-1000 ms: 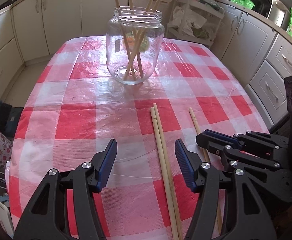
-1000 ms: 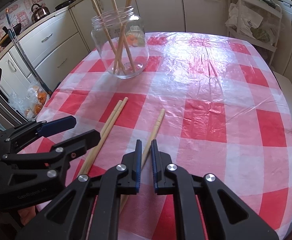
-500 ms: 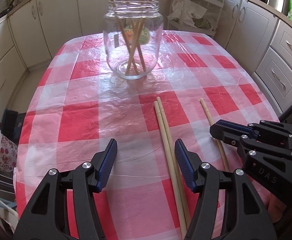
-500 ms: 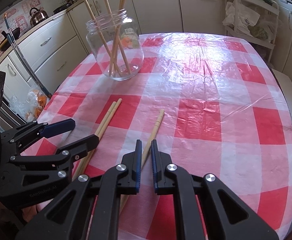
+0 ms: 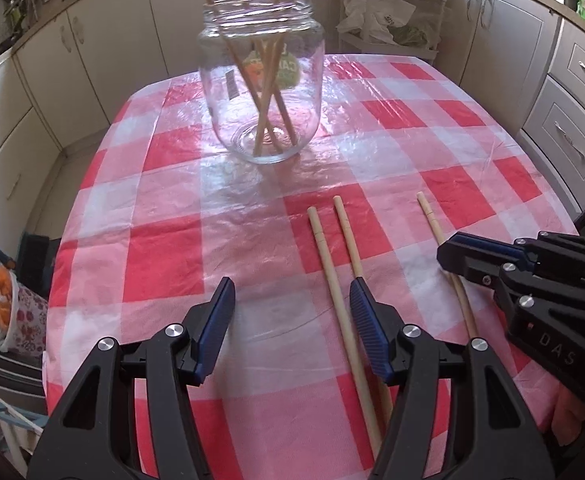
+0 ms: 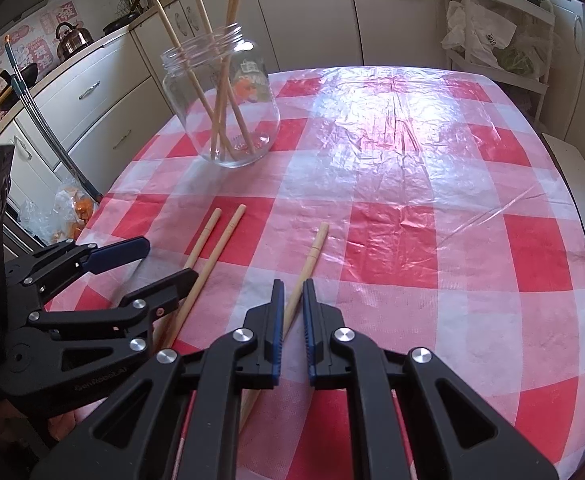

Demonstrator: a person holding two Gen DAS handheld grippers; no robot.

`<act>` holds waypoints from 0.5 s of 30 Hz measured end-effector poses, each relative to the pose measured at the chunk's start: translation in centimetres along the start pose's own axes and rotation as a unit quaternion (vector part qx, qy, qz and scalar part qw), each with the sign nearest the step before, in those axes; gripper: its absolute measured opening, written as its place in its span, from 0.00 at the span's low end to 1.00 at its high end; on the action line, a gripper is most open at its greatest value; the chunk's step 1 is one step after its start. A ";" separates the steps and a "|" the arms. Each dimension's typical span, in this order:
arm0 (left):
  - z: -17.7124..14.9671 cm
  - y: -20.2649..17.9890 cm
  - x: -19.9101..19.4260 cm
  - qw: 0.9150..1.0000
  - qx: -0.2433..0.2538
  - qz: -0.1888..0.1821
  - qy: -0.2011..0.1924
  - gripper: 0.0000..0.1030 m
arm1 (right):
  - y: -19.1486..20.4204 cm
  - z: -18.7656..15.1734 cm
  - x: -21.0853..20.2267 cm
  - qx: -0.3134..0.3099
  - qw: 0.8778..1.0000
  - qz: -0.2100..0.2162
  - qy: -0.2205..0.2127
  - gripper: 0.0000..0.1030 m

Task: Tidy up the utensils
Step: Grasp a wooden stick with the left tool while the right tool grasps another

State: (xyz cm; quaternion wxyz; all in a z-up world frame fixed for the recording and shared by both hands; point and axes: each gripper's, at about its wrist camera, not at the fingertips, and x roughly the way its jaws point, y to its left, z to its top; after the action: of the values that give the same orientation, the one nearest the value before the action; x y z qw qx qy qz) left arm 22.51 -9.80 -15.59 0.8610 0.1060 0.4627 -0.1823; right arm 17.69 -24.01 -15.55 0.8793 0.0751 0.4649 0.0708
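At the near edge of the bench (image 5: 104, 240), which wears a red-and-white checked plastic cloth, both tools are low over the chopsticks that are left lying flat. The left tool (image 5: 292, 330) has its jaws apart and closing; the leftmost chopstick (image 5: 332, 280) runs up between them, not yet pinched as far as I can tell, and its neighbour (image 5: 348, 236) passes under or just beside the right-hand jaw. The right tool (image 6: 292, 332) has its jaws almost together, and the third chopstick (image 6: 306, 268) runs straight into the narrow slit between them. Whether the pads really pinch it or only hover above it cannot be told from either view, though the near-closed jaws suggest a grip.

These three chopsticks lie side by side in the near half of the bench, tips pointing toward the far edge, the pair close together and the single one a little apart toward the right edge.

Further in, toward the far left corner, stands the glass jar (image 5: 260, 92), upright, with several chopsticks already standing crossed inside it and sticking out of the mouth.

So I judge the job to be more than half done: a handful are stowed, three remain on the cloth. What is left is to lift those and drop them into the jar.
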 end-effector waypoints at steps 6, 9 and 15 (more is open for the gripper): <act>0.9 -1.3 0.3 0.999 0.029 -0.027 0.002 0.07 | 0.2 0.0 0.1 -0.009 1.000 0.003 0.002 0.07; 1.1 -0.9 0.4 0.999 0.019 -0.047 0.007 0.05 | 0.3 0.2 0.2 -0.009 1.000 0.005 0.002 0.06; 0.9 -0.1 0.2 0.997 0.000 -0.069 0.015 0.05 | 0.0 0.3 0.2 0.003 1.000 0.018 0.001 0.06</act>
State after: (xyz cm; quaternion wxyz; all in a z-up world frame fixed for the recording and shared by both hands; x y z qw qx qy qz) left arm 23.24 -10.30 -15.26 0.8393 0.0767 0.4817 -0.2401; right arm 18.04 -23.95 -15.57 0.8773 0.0857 0.4645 0.0849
